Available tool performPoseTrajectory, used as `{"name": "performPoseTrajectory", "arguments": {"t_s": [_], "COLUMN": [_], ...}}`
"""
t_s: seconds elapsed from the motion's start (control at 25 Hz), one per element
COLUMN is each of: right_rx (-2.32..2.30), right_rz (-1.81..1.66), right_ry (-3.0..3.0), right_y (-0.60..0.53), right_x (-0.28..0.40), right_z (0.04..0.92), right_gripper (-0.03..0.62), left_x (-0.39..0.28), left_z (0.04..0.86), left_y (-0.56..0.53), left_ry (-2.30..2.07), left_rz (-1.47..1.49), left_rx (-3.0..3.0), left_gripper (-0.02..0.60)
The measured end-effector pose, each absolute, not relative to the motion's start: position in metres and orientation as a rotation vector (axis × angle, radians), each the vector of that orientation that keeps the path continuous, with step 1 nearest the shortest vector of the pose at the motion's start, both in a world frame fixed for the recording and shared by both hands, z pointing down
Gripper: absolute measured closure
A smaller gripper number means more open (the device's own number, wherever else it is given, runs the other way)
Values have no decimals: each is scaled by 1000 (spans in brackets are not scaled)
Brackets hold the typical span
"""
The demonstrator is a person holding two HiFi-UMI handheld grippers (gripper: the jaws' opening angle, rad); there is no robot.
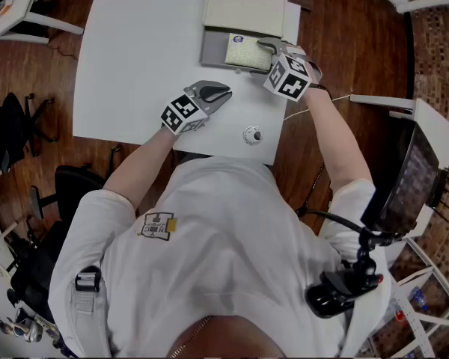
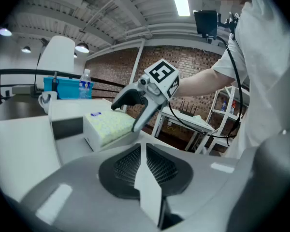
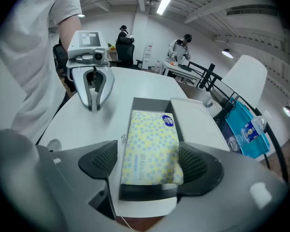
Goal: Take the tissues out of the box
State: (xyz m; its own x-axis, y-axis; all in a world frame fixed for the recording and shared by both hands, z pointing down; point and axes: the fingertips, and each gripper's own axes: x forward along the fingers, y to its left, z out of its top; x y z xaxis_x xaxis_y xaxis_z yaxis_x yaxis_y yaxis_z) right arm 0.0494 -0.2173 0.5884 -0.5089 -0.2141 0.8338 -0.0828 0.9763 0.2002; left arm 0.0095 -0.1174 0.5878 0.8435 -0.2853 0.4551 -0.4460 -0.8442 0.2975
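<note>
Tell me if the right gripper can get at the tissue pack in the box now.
Probably yes. The box is open on top, nothing covers the tissue pack, and the right gripper sits over it with its jaws apart either side.

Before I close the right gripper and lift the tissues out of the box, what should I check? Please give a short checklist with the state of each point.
1. Lid open: ok. The lid lies flat behind the box.
2. Tissue pack between the jaws of the right gripper: ok. The jaws stand wide, one along each long side.
3. Grip on the pack: not ok. A gap shows at one pad, so nothing is pressed yet.
4. Left gripper out of the way: ok. It is over the table, apart from the box, with its jaws together and empty.
5. Box held down for the lift: not ok. Nothing holds it.
</note>
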Motion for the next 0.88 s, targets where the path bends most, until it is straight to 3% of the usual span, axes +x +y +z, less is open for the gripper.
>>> {"name": "performPoseTrajectory", "arguments": {"t_s": [0.32, 0.6, 0.88], "right_rx": [159, 109, 138], "right_rz": [-86, 15, 24], "right_ry": [-2110, -2124, -2118], "right_y": [-241, -241, -247], "right_x": [47, 46, 48], "right_z": [596, 598, 593], "right_gripper": [163, 243, 264], "left_x": [16, 25, 19], "left_z": [543, 551, 548], "left_y": [-218, -225, -219], "left_ry": [-626, -570, -574], "left_rz": [514, 568, 554], "left_rx": [2754, 2749, 2755], "left_gripper": [571, 571, 571]}}
